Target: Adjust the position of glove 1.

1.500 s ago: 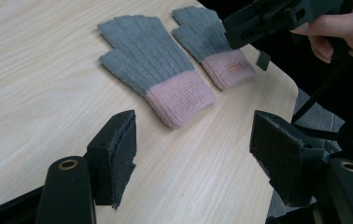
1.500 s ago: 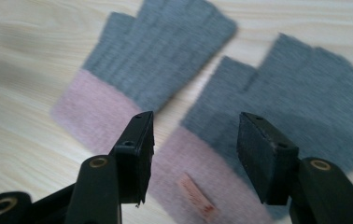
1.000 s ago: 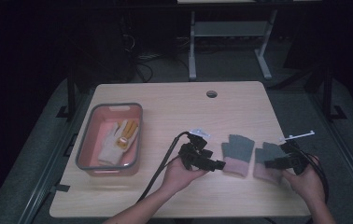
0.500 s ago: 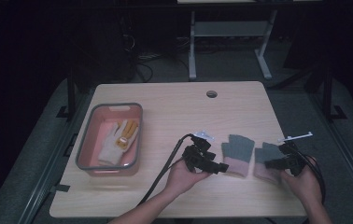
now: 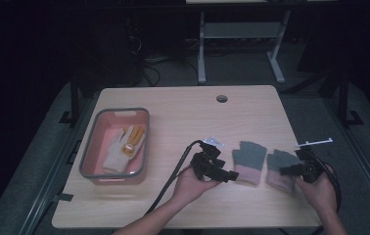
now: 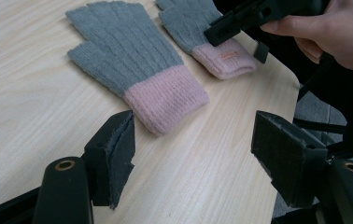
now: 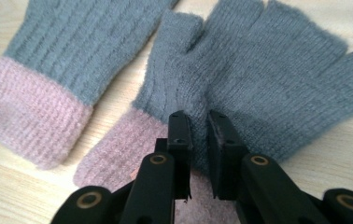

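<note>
Right gripper (image 7: 198,123) fingers just closed, pinching right glove (image 7: 268,70), left gripper (image 6: 193,154) fingers unchanged, open

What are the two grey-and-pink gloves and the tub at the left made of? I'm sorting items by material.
Gloves: knitted yarn, likely wool or acrylic, with ribbed rows, fuzzy matte surface and pink ribbed cuffs. The right gripper, jaws just closing, pinches a fold of the second one. Tub: apparently moulded plastic, pink with a grey rim and smooth walls.
</note>
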`<state>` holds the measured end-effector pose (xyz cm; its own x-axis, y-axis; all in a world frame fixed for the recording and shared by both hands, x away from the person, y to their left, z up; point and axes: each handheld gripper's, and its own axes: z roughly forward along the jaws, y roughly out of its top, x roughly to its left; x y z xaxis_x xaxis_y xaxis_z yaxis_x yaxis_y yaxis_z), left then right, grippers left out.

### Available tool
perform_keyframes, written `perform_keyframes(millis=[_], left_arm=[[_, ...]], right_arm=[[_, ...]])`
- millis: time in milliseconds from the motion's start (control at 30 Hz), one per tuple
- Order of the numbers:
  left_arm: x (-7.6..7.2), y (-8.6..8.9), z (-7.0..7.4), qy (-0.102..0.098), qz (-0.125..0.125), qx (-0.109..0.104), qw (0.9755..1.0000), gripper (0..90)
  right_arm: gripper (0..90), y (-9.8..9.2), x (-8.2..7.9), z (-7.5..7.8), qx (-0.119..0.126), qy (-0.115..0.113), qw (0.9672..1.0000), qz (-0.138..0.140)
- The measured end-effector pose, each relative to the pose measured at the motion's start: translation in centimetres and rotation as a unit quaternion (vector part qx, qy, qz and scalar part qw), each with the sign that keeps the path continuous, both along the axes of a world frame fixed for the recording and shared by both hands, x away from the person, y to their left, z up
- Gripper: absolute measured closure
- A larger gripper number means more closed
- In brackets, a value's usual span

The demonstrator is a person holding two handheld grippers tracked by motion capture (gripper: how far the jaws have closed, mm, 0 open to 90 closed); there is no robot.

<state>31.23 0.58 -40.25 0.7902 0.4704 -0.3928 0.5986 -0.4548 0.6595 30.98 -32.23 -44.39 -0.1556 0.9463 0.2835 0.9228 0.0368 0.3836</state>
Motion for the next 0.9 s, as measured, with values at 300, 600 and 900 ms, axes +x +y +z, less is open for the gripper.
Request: perform_keyframes(millis=[300, 600, 900], left_arm=[[0.1, 0.0, 0.0, -0.001, 0.002, 0.003, 1.0, 30.5], [0.1, 0.2, 0.1, -0.002, 0.005, 0.001, 1.0, 30.5], [0.3, 0.6, 0.2, -0.004, 0.01, 0.001, 0.9999, 30.3]], right_arm=[[85.1, 0.6, -0.4, 1.4, -0.001, -0.01, 0.9999, 0.01], [85.1, 2.4, -0.1, 3.7, 0.012, -0.03, 0.999, 0.03], [85.1, 5.2, 1.0, 4.5, 0.016, -0.031, 0.9982, 0.048]])
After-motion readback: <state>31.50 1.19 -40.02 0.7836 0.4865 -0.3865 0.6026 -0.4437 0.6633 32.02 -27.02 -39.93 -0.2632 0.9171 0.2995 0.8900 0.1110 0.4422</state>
